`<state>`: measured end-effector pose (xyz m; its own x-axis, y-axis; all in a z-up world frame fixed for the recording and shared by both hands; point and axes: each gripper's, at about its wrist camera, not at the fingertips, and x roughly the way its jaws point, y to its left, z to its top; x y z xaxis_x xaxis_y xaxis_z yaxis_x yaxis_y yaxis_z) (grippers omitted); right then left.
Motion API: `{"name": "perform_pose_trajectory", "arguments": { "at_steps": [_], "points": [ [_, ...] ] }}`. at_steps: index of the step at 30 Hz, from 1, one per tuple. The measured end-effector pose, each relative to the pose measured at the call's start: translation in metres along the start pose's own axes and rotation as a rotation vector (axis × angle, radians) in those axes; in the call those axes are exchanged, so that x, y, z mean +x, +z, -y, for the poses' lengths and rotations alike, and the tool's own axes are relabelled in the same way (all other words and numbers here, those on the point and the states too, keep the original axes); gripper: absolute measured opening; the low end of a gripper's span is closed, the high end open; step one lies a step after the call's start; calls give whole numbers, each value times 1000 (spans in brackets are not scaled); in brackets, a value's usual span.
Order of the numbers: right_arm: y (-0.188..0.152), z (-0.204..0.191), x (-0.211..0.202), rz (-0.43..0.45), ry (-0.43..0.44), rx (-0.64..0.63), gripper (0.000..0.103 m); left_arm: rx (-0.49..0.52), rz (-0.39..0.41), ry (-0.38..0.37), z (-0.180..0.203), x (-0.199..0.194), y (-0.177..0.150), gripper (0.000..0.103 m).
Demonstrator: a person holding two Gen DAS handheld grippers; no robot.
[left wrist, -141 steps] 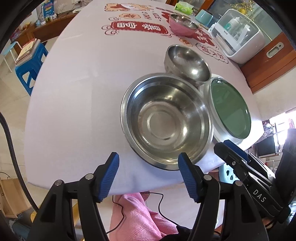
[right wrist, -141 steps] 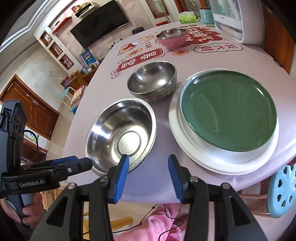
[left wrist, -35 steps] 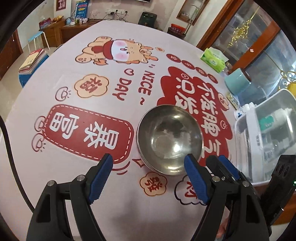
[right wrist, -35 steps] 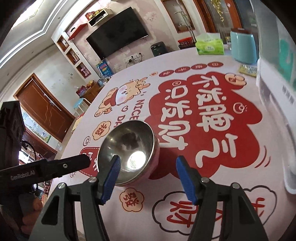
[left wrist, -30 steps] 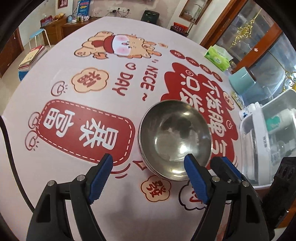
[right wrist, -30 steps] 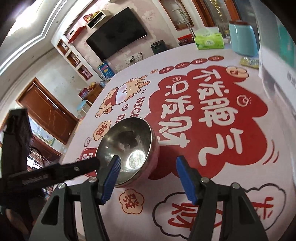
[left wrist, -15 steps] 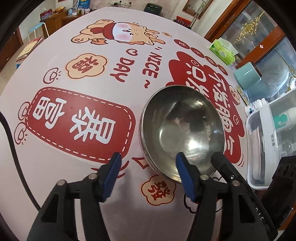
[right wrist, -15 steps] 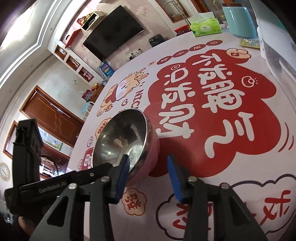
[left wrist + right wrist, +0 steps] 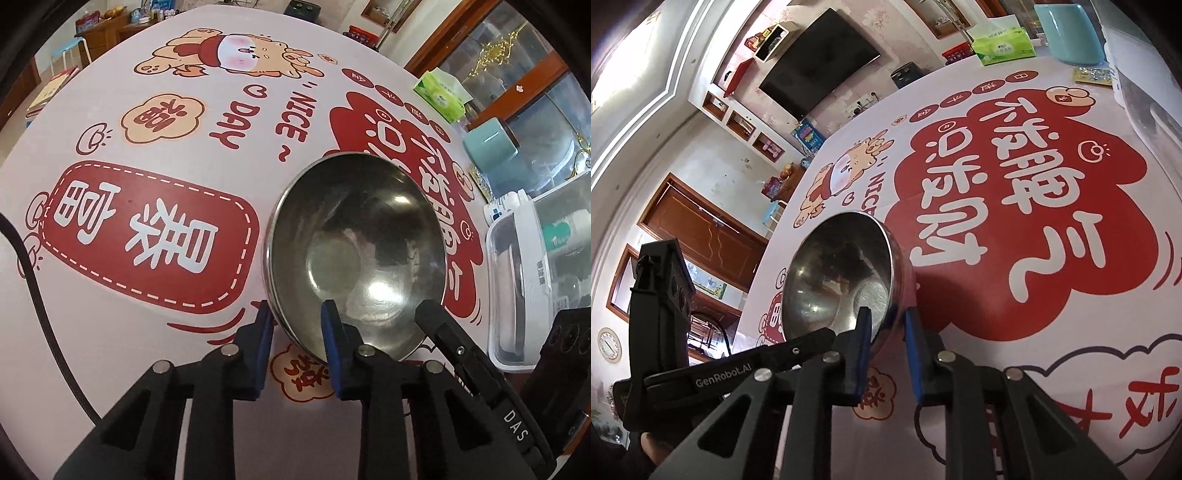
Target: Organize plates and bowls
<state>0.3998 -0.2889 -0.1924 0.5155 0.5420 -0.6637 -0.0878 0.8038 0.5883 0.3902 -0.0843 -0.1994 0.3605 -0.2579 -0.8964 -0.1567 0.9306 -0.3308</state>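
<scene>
While both hand-held grippers, left [image 9: 297,334] and right [image 9: 884,332], have just closed on its rim, the steel bowl [image 9: 354,254] gleams (pink outside).

Both grippers point steeply down and forward. The left gripper [image 9: 295,321] has just been closing, and its blue pads now clamp the near rim of the steel bowl [image 9: 354,251] (one pad outside, one inside). The right gripper [image 9: 886,325] has just closed likewise, pinching the bowl's near right rim between its pads. Each gripper's black body shows in the other's view.
</scene>
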Motion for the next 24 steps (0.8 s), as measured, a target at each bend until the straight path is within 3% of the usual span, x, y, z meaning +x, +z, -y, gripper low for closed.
{"name": "perform_pose_trajectory", "arguments": {
  "at_steps": [13, 24],
  "points": [
    [-13, -5, -18, -36, -61, -15, 14, 22, -72, 12, 2, -6, -20, 19],
    [-28, -28, -56, -50, -78, -53, 14, 52, -95, 10, 7, -48, -45, 19]
  ]
}}
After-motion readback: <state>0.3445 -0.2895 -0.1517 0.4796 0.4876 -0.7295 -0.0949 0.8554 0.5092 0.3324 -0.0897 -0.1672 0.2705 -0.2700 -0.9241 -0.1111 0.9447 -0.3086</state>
